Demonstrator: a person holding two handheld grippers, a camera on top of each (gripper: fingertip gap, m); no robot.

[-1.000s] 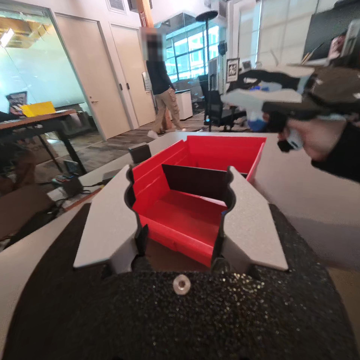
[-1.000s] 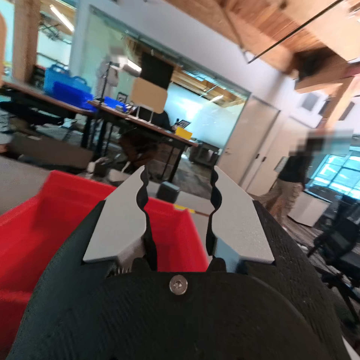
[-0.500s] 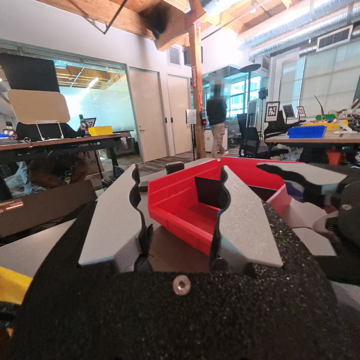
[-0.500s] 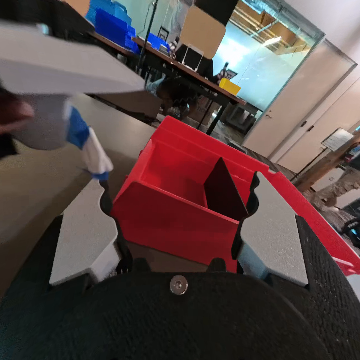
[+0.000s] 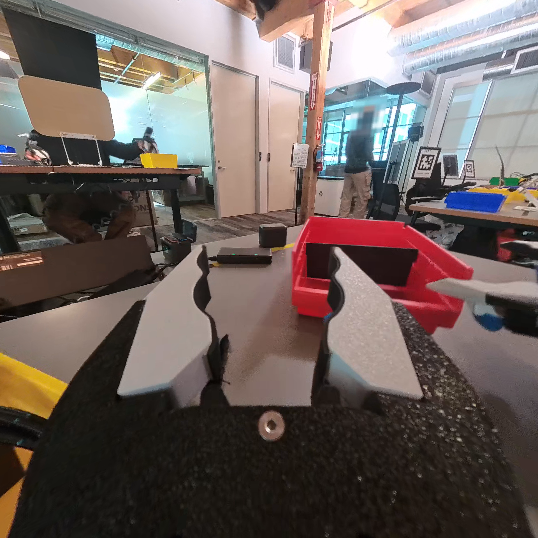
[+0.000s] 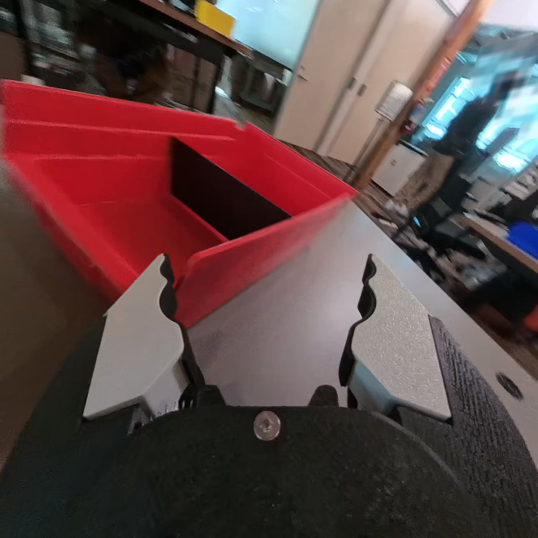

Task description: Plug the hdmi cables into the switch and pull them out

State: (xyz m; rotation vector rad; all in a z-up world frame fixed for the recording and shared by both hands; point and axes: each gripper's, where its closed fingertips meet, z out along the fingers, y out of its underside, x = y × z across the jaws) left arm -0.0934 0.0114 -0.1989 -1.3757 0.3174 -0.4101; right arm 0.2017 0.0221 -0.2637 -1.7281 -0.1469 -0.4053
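Observation:
The switch, a flat black box with small green lights, lies on the grey table far ahead in the left wrist view. A dark cable end sits at its left end. My left gripper is open and empty, low over the table, with the switch showing between its fingers at a distance. My right gripper is open wide and empty, over bare table beside the near right corner of the red bin. It also shows blurred at the right edge of the left wrist view.
The red bin with a black divider stands right of the switch. A black cube stands behind the switch. A yellow object is at the lower left. A person stands in the room behind.
The left view has swung left off the red bin, so the switch now shows between its fingers. The right gripper opened wider and moved down to the bin's right side.

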